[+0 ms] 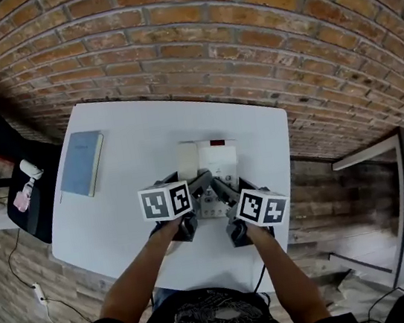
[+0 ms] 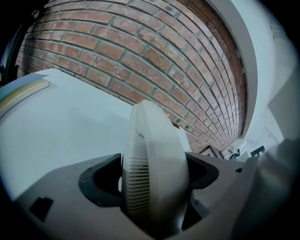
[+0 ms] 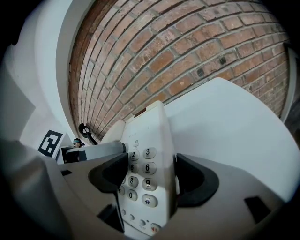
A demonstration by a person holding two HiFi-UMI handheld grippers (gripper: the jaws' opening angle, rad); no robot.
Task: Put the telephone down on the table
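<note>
A cream telephone [image 1: 210, 162] lies over the middle of the white table [image 1: 131, 141], its near end between both grippers. My left gripper [image 1: 190, 190] is shut on the handset side; in the left gripper view the ribbed handset [image 2: 152, 159] fills the gap of the left gripper [image 2: 154, 180]. My right gripper [image 1: 226, 192] is shut on the keypad side; in the right gripper view the number keys [image 3: 143, 173] sit within the right gripper [image 3: 150, 180]. I cannot tell whether the phone rests on the table or hangs just above it.
A blue-grey book [image 1: 82, 163] lies at the table's left edge, seen also in the left gripper view as the book [image 2: 21, 89]. A brick wall [image 1: 243, 30] runs behind the table. Dark bags and cables [image 1: 10, 185] lie on the floor to the left.
</note>
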